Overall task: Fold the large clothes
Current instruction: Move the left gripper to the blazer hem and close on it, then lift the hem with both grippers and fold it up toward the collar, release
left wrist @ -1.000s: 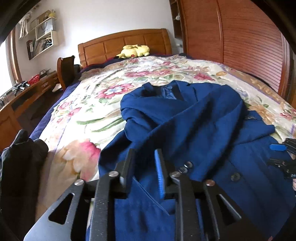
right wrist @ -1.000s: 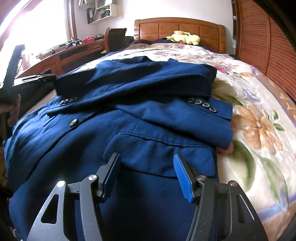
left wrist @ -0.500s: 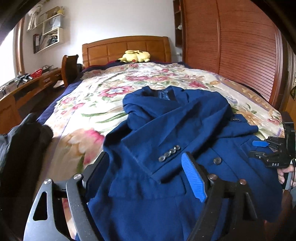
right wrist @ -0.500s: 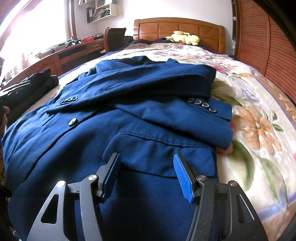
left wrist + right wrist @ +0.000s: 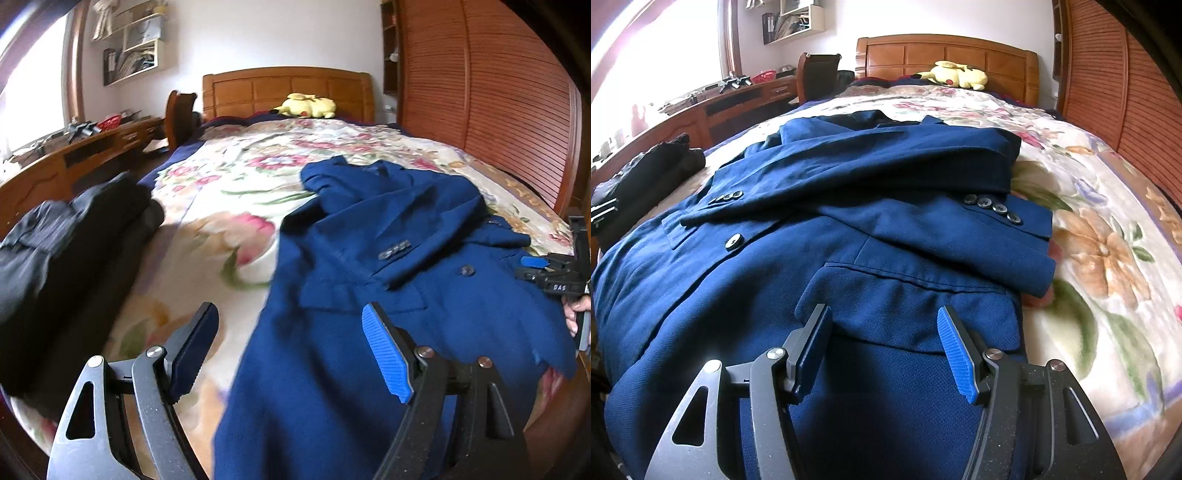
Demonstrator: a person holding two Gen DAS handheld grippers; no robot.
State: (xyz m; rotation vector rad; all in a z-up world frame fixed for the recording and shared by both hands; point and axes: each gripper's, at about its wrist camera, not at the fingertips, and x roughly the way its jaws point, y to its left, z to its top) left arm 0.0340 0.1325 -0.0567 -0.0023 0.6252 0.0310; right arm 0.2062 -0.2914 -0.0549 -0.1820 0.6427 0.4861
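Floral bedspread [image 5: 229, 192] fills the bedroom scene, with a wooden headboard [image 5: 288, 88] at the far end and a yellow plush toy [image 5: 306, 107] parked against it. Spread across the bed lies the navy suit jacket [image 5: 849, 229], front up, both sleeves folded over the chest, cuff buttons [image 5: 993, 208] showing on the right-hand sleeve. Right tongs [image 5: 882, 343] hover low over the jacket's pocket flap [image 5: 905, 302], fingers spread apart, gripping nothing. Left tongs [image 5: 291, 350] hang above the jacket's left edge, also wide apart and empty, one blue pad [image 5: 388, 354] over the cloth, the other over the bedspread. Dark folded clothing [image 5: 74, 251] sits on the bed's left side, near a wooden desk [image 5: 74, 155]. Louvred wardrobe doors [image 5: 480, 92] line the right wall.
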